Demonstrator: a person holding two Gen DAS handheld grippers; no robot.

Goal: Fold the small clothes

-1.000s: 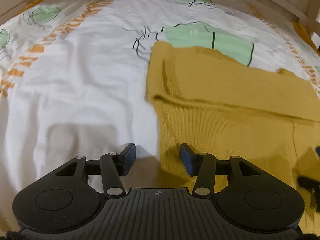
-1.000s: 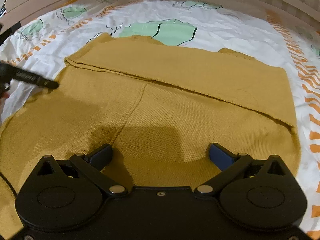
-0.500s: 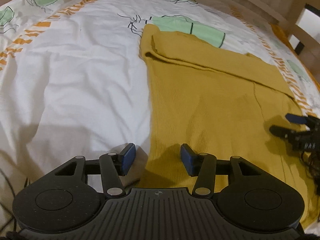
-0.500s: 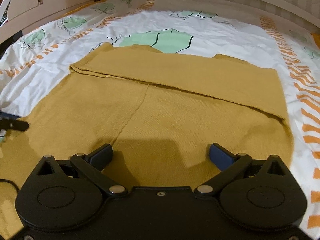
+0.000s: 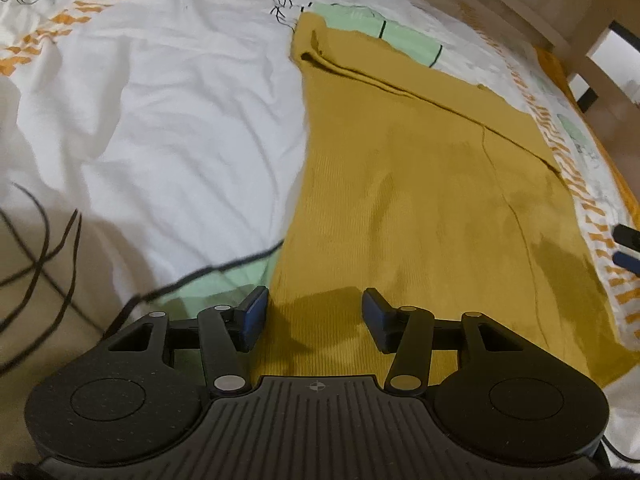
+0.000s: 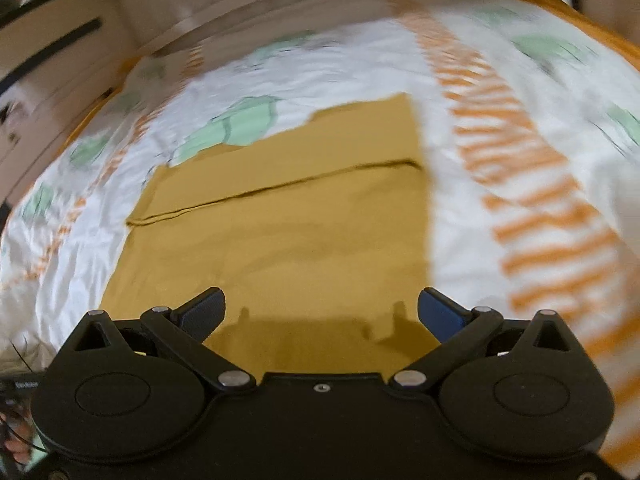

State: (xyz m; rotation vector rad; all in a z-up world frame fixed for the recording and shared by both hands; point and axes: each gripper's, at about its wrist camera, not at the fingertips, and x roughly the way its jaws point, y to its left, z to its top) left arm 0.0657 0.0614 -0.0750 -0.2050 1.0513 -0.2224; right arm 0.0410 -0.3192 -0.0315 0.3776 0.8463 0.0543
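Observation:
A mustard-yellow knit garment (image 5: 420, 184) lies flat on the bed, its far part folded over into a band. My left gripper (image 5: 314, 312) hovers open over the garment's near left edge, nothing between its fingers. In the right wrist view, which is blurred, the same garment (image 6: 288, 240) fills the middle, and my right gripper (image 6: 320, 312) stands wide open above its near right part, holding nothing. The right gripper's fingertips (image 5: 626, 248) show at the right edge of the left wrist view, beside the garment.
The bed cover (image 5: 168, 120) is white with green shapes and orange stripes. Black cables (image 5: 48, 248) trail across it at the near left. A wooden bed frame (image 5: 520, 4) runs along the far side, and furniture (image 6: 48, 52) stands beyond it.
Both grippers have drawn back toward the garment's near end. The right one rose, rolled and swung toward the right edge. Neither took hold of anything.

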